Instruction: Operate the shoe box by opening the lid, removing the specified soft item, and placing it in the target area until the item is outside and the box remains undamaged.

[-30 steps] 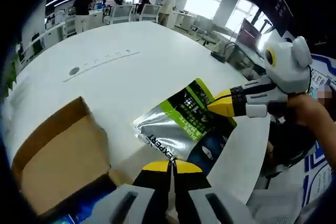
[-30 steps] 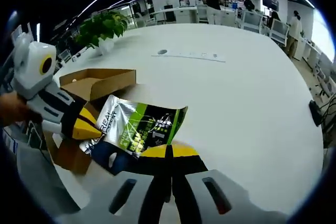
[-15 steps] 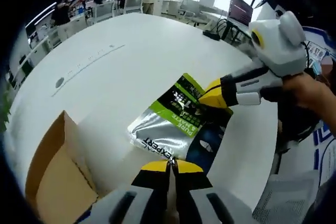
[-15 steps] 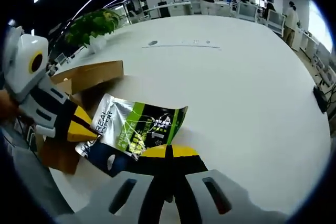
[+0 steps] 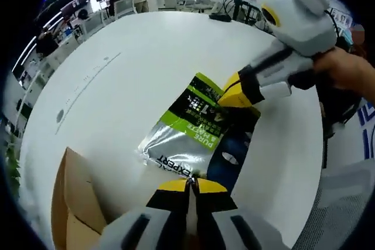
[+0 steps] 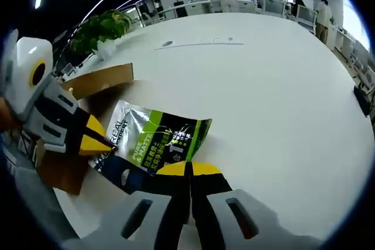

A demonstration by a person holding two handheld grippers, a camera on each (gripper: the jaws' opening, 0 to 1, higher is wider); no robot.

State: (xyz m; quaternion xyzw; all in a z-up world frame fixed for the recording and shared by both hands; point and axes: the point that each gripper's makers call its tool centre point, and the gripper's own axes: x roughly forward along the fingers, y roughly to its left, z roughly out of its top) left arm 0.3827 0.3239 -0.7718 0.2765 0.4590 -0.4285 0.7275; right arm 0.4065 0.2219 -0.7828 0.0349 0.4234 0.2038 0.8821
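Left gripper view: the left tool [image 5: 188, 183] and right tool [image 5: 234, 99] each pinch an opposite edge of the silver-green pouch [image 5: 190, 133], jaws clenched on it. The pouch lies on the white worktop [image 6: 281, 80], beside the open cardboard shoe box [image 6: 96, 83].

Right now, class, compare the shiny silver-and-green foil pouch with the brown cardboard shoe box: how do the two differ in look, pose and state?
The silver-and-green foil pouch is glossy and printed with text; the brown cardboard shoe box is matte and plain. The pouch is thin and flat; the box has upright walls. The pouch is pinched at opposite edges by the left hand-held gripper and right hand-held gripper; the box is ungripped. Both sit on the white table.
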